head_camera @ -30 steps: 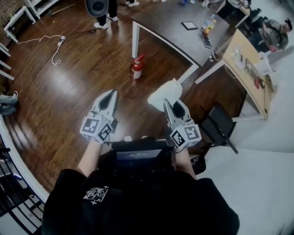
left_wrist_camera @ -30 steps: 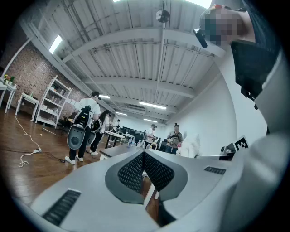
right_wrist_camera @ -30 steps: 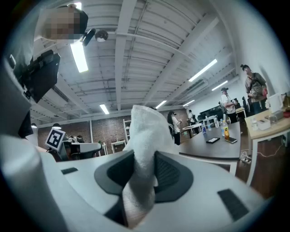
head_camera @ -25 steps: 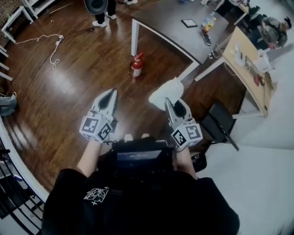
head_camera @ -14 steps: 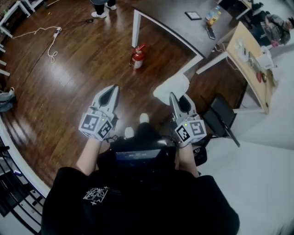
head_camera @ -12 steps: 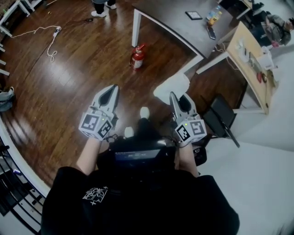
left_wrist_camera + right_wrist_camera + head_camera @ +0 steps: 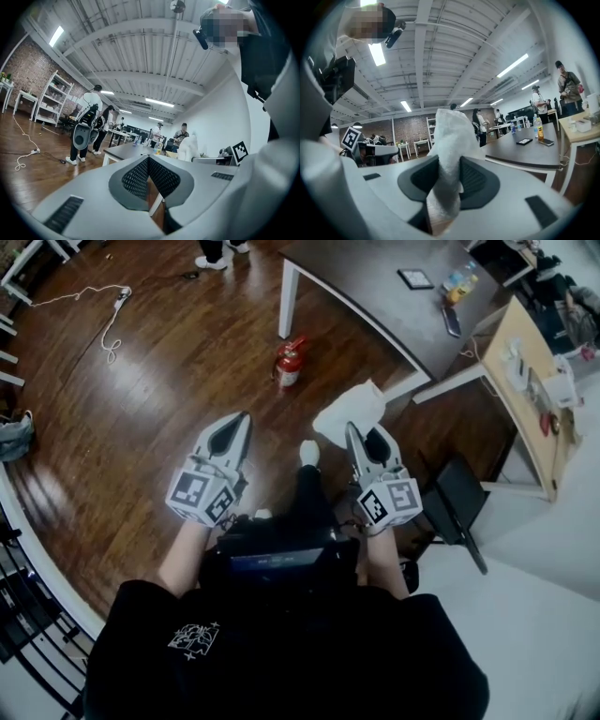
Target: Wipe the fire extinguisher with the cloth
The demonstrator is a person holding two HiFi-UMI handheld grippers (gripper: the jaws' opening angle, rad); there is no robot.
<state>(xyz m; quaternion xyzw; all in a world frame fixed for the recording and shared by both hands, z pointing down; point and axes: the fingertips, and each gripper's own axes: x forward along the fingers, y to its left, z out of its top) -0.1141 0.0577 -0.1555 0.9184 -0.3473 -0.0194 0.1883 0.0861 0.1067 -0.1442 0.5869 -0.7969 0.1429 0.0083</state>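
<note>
A small red fire extinguisher (image 7: 289, 364) stands upright on the dark wood floor by the table leg, ahead of both grippers. My right gripper (image 7: 352, 430) is shut on a white cloth (image 7: 350, 409), which sticks up past the jaw tips; in the right gripper view the cloth (image 7: 450, 154) is pinched between the pads. My left gripper (image 7: 240, 418) is shut with nothing in it; its jaws meet in the left gripper view (image 7: 148, 161). Both grippers are held at waist height, well short of the extinguisher.
A dark table (image 7: 375, 287) with white legs stands ahead right, with a tablet, phone and bottles on it. A black chair (image 7: 457, 498) is at the right. A white power cable (image 7: 108, 320) lies on the floor at far left. People stand at the back.
I have walked forward: the extinguisher and table have come nearer, and one foot shows ahead. Both grippers stay as they were, the right one keeping the cloth.
</note>
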